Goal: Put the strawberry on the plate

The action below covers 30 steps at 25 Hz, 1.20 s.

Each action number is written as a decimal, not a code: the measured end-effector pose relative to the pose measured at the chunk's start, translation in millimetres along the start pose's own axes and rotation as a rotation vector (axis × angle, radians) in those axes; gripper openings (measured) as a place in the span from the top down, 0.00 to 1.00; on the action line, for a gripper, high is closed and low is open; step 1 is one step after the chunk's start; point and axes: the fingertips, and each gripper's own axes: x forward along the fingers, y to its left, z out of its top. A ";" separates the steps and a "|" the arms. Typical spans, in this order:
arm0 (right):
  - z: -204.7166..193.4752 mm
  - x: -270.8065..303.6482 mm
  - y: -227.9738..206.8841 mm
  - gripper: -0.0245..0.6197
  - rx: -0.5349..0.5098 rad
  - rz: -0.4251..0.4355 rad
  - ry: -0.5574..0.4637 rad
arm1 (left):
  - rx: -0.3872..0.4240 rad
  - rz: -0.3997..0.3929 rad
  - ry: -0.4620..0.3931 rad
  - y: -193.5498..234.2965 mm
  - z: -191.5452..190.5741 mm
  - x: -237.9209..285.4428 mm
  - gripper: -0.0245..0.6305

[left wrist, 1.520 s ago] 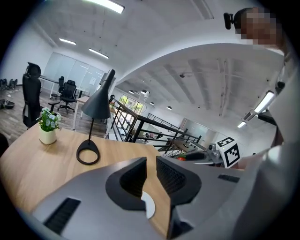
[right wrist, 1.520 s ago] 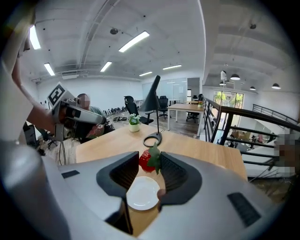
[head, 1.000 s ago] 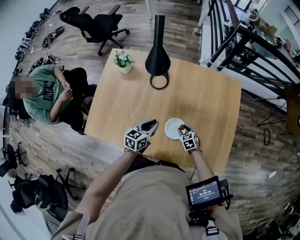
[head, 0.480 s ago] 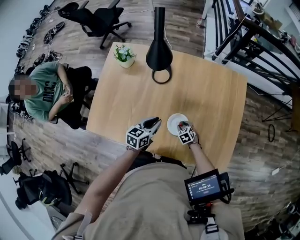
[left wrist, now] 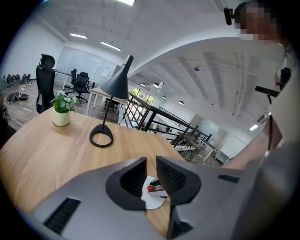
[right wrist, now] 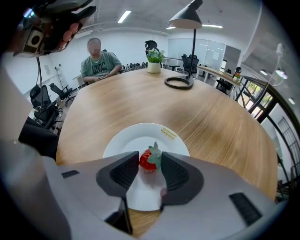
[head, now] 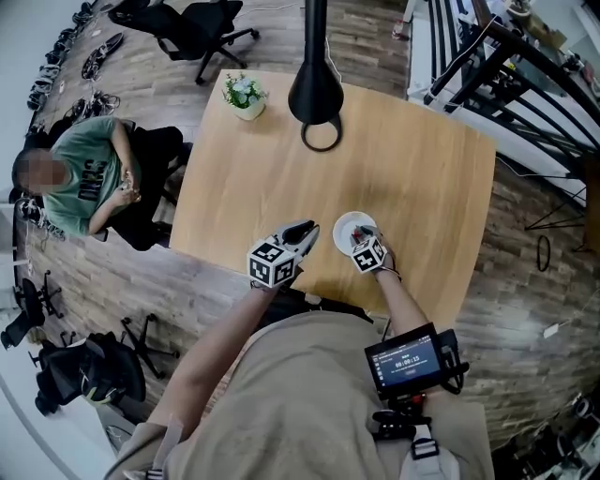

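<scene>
Gripping a small red strawberry with a green leafy cap (right wrist: 146,161) in the right gripper (right wrist: 150,158), pads pressed on both sides of the fruit, cap turned toward the right-hand pad. Angled steeply down over a round white plate (right wrist: 133,136). Holding the strawberry over the plate's middle; cannot tell whether it touches the plate surface. From the head view, sitting over the near right part of the plate, marker cube facing the camera.

Holding the left gripper (left wrist: 151,165) just left of the plate, jaws a narrow gap apart, nothing between the pads. Looking through that gap at the plate, the strawberry and the right gripper's tips, all further off. From the head view, parked just beside the plate rim with its tips aimed toward it; cannot tell if touching the table.

Moving outward:
- Plate lying near the front edge of a light wooden table (right wrist: 211,117).
- At the far side, a black desk lamp with a cone shade and ring base (head: 315,94).
- Near the lamp, a small white pot with a green plant (head: 245,96). Both well apart from the plate.
- Past the table's left edge, a seated person in a green T-shirt (head: 89,183).
- Further back, a black office chair (head: 192,23) on the wood-plank floor (head: 525,281).
</scene>
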 end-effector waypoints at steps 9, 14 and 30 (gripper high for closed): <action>30.7 -59.2 -9.1 0.64 0.090 -0.066 -0.194 | -0.006 -0.017 -0.040 -7.0 8.1 -11.1 0.89; 60.9 -136.4 -24.6 0.64 0.190 -0.161 -0.400 | -0.003 -0.048 -0.117 -17.1 33.3 -29.8 0.89; 147.8 -444.0 43.8 0.64 0.328 -0.491 -0.952 | 0.114 -0.248 -0.324 -80.9 123.9 -144.9 0.89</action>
